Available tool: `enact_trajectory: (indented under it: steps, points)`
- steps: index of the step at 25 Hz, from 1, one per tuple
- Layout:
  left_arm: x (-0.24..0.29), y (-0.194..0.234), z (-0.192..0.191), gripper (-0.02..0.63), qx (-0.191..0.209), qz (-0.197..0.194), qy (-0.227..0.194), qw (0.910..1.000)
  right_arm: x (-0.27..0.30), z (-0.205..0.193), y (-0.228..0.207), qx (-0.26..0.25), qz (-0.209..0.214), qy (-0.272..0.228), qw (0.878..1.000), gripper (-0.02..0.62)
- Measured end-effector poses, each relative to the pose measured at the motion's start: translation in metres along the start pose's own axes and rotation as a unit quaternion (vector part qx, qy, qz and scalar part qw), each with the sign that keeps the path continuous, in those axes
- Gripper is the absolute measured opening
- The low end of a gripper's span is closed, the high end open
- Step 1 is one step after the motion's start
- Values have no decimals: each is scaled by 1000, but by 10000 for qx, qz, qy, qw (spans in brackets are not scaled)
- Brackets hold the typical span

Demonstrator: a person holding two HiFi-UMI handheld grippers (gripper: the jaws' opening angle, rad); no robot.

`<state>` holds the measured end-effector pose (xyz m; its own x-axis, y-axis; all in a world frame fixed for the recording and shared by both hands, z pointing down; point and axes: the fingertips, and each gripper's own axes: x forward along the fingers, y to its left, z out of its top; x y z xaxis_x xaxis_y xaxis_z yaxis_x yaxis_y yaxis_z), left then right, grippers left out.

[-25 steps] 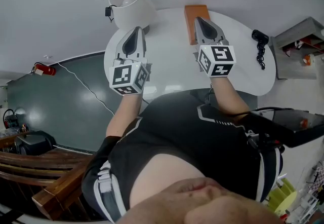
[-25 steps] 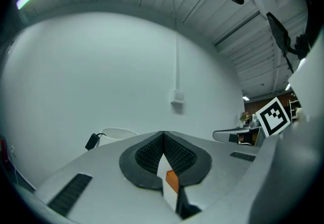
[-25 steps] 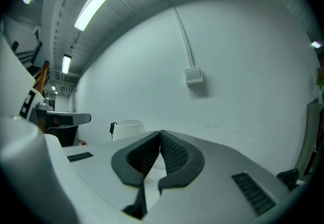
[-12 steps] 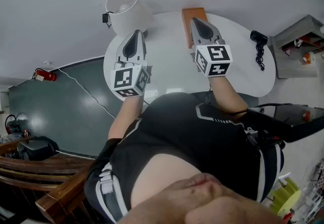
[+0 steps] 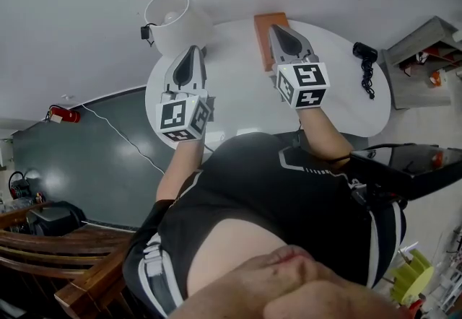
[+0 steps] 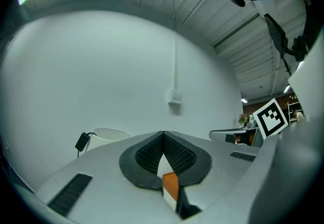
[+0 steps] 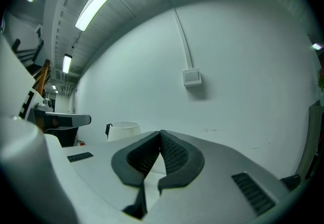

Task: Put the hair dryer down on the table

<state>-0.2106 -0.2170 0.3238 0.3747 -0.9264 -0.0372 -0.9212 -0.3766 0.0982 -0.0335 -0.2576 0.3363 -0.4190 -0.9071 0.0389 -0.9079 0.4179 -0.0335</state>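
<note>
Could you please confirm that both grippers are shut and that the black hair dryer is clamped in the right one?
Not quite: the left gripper and the right gripper are both shut, but the right one is empty. The head view shows the hair dryer lying on the white table, to the right of that gripper and apart from it.

1. The grey two-jaw left gripper (image 5: 192,52) is held level ahead of the body, its jaws closed together
2. The grey two-jaw right gripper (image 5: 279,30) is held level beside it, its jaws likewise closed
3. The bare left forearm (image 5: 179,164) and bare right forearm (image 5: 322,134) are extended forward
</note>
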Motion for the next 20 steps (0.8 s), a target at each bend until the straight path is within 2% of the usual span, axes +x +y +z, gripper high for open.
enact_trajectory:
  steps: [7,20]
  points:
    - [0,-1,2,31,-28,18,-85,10000,-1,-3,2,1,71,28,10000,28]
    - [2,-8,-6,31,-61,-16,48,10000,-3,-5,-1,-25,92,56,9999,28]
